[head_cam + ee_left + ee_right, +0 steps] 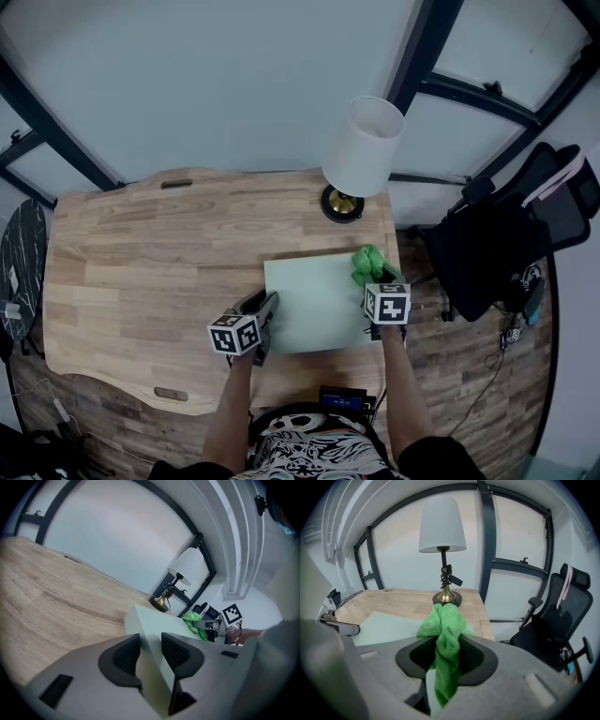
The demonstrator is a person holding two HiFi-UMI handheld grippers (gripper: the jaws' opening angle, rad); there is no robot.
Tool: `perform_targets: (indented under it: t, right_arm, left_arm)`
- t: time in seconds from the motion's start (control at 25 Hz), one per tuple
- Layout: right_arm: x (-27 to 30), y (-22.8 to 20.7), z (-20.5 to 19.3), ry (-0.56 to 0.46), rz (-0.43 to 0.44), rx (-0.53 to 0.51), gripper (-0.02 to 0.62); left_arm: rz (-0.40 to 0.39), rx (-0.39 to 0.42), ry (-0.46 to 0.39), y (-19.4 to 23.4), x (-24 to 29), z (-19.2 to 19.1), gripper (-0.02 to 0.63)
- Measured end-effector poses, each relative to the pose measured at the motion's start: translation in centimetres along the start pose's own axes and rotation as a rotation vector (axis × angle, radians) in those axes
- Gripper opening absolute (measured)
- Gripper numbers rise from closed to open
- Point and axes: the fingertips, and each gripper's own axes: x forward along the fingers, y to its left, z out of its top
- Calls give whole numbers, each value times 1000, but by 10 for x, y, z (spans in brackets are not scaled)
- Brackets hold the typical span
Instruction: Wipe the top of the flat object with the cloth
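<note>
The pale green flat rectangular board [314, 305] lies at the 5 o'clock area of the light wooden worktop [141, 253]. The left tongs [266, 309] are closed narrowly on its 8 o'clock edge. The right tongs [377, 274] grip the bright green microfibre cloth [365, 262], which is bunched at the board's 1 o'clock corner.

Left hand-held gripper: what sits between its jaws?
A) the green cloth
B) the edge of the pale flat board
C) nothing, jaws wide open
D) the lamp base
B: in the left gripper view the left hand-held gripper has its jaws on either side of the flat board at its edge, while the green cloth is pinched in the right hand-held gripper.
</note>
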Motion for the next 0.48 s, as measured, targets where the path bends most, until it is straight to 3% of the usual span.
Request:
perform_targets:
  t: [0.48]
  right_arm:
    - [2,13,3,-1,22,-17,121]
  left_arm:
    - [-5,-5,-4,0,-1,1,143]
